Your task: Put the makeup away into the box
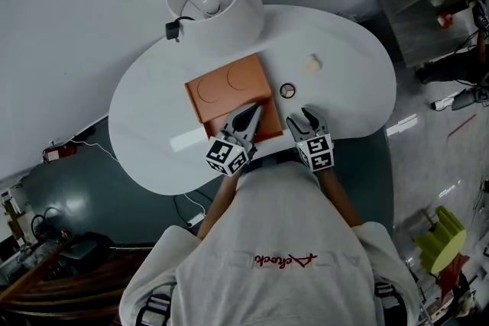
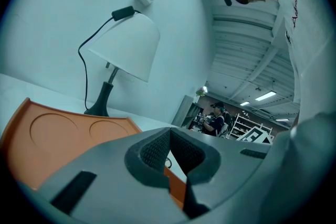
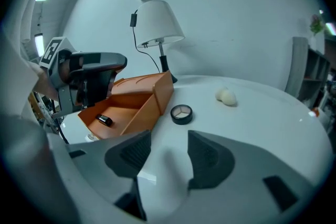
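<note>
An orange box lies open on the white table, its lid with two round hollows folded back toward the lamp. A small black makeup stick lies inside the box. A round black compact sits just right of the box, and a cream sponge lies farther back. My left gripper hovers over the box with its jaws together and nothing between them. My right gripper stands open and empty, near the table's front edge, short of the compact.
A white-shaded lamp with a black cord stands behind the box. The table's front edge runs close to my body. Shelves and clutter stand on the floor at the right.
</note>
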The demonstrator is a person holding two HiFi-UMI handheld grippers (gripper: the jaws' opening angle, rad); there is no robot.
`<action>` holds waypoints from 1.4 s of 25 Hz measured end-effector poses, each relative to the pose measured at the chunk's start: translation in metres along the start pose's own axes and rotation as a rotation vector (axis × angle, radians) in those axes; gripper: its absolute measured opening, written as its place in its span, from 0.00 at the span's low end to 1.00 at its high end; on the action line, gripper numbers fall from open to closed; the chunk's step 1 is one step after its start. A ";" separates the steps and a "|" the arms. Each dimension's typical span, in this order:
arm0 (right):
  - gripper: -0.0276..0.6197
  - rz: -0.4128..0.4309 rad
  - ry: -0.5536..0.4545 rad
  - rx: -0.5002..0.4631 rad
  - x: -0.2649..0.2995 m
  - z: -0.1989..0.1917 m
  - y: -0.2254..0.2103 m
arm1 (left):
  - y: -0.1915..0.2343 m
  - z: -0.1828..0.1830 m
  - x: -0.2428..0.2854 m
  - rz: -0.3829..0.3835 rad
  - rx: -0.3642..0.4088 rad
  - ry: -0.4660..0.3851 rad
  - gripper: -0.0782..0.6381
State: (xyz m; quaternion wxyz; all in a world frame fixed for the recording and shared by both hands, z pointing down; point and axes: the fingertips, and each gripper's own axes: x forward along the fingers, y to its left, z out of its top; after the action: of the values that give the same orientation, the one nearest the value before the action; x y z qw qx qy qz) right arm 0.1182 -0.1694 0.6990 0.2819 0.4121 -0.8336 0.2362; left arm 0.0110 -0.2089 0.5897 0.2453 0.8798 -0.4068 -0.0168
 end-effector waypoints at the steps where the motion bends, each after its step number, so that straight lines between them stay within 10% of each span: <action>1: 0.37 0.002 0.008 -0.001 0.002 0.000 0.000 | 0.001 0.001 0.000 0.002 -0.002 -0.003 0.12; 25: 0.39 -0.010 0.188 -0.198 0.080 0.030 -0.023 | 0.014 0.010 -0.018 0.043 -0.005 -0.033 0.12; 35: 0.39 -0.024 -0.160 -0.097 0.006 0.082 -0.013 | 0.002 0.018 -0.019 0.021 0.032 -0.041 0.12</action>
State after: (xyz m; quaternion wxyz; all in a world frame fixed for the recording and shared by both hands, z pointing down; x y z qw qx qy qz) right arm 0.1032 -0.2309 0.6455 0.2366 0.4255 -0.8589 0.1586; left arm -0.0072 -0.2044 0.5712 0.2231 0.8787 -0.4211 -0.0259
